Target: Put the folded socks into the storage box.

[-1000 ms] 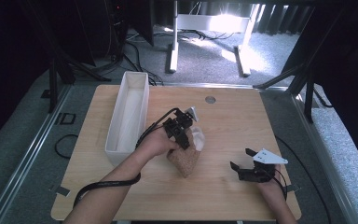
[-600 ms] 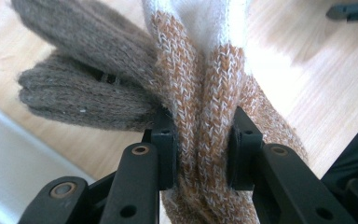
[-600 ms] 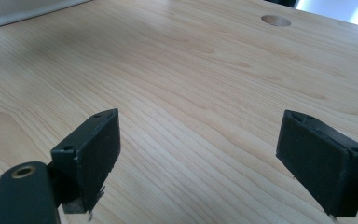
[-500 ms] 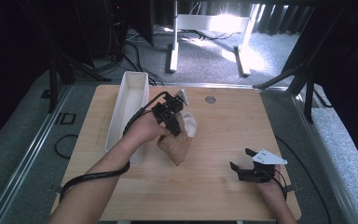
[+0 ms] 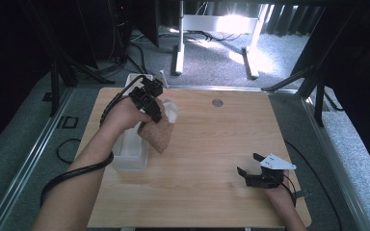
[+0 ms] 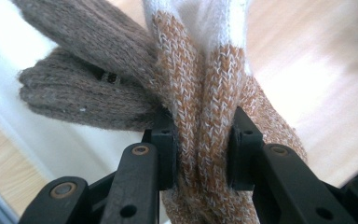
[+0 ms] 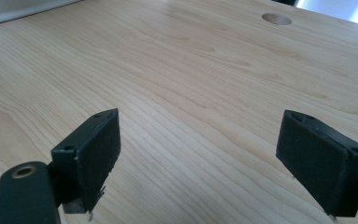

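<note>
Along the table's [image 5: 197, 192] left edge sits your long white bin [image 5: 130, 156], its far end hidden behind your left hand [image 5: 123, 115]. Your left gripper [image 5: 149, 98] is clenched on a bundle of knit socks [image 5: 156, 132], brown-orange with white, which hangs with its long axis slanting down toward the table's near side, beside the bin's right wall. How many socks, probably two, is hard to tell. Near the table's front right corner, your right gripper [image 5: 249, 163] rests with jaws spread, empty.
</note>
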`<state>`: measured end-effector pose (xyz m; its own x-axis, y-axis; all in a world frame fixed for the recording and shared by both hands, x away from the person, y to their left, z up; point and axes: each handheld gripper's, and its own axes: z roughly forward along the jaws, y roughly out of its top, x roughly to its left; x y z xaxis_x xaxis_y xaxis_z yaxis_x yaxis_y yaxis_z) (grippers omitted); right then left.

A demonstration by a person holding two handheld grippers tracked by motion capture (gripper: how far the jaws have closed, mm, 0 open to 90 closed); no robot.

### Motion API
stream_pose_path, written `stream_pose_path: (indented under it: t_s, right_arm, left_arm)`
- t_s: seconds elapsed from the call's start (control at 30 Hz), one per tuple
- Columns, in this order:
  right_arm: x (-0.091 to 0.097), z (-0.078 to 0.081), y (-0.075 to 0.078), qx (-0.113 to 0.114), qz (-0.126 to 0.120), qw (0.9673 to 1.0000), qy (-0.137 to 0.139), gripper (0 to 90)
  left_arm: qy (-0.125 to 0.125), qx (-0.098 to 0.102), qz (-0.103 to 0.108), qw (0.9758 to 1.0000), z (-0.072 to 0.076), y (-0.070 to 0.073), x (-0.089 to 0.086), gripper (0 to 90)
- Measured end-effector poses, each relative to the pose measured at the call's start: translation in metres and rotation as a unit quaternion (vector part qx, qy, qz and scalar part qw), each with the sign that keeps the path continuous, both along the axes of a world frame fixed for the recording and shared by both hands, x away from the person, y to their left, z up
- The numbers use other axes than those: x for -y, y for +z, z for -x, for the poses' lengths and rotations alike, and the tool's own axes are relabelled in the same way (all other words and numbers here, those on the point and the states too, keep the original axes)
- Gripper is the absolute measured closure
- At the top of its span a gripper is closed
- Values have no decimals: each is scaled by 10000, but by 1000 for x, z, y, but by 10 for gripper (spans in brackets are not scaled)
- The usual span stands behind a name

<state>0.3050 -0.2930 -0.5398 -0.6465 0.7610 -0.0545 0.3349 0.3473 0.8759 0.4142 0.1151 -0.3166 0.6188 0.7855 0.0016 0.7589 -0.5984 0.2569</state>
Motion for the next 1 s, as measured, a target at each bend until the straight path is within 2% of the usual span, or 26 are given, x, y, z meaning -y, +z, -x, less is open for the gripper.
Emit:
stream_pose_path:
  t_s: [0.3, 0.5, 0.7, 0.83, 0.93, 1.0]
  right_arm:
    - [0, 0, 0, 2, 16, 10000, -1, 135]
    - [-1, 0, 0, 9, -1, 10000, -8, 136]
    - [-1, 0, 0, 14, 3, 10000, -5, 136]
    - [-1, 0, 0, 24, 25, 10000, 7, 137]
    - [-1, 0, 0, 24, 15, 10000, 9, 137]
    - [-1, 0, 0, 15, 17, 10000, 12, 137]
  left_arm:
    - [410, 56, -239, 9989, -3, 3, -33, 705]
    - [651, 41, -492, 9967, -5, -2, -50, 705]
    - [897, 33, -588, 9942, -9, -14, -64, 705]
    - [1029, -30, -499, 9934, -13, -25, -70, 705]
    - [1090, -85, -640, 9919, -17, -35, -72, 705]
    - [1126, -134, -582, 9918, -19, -40, -74, 705]
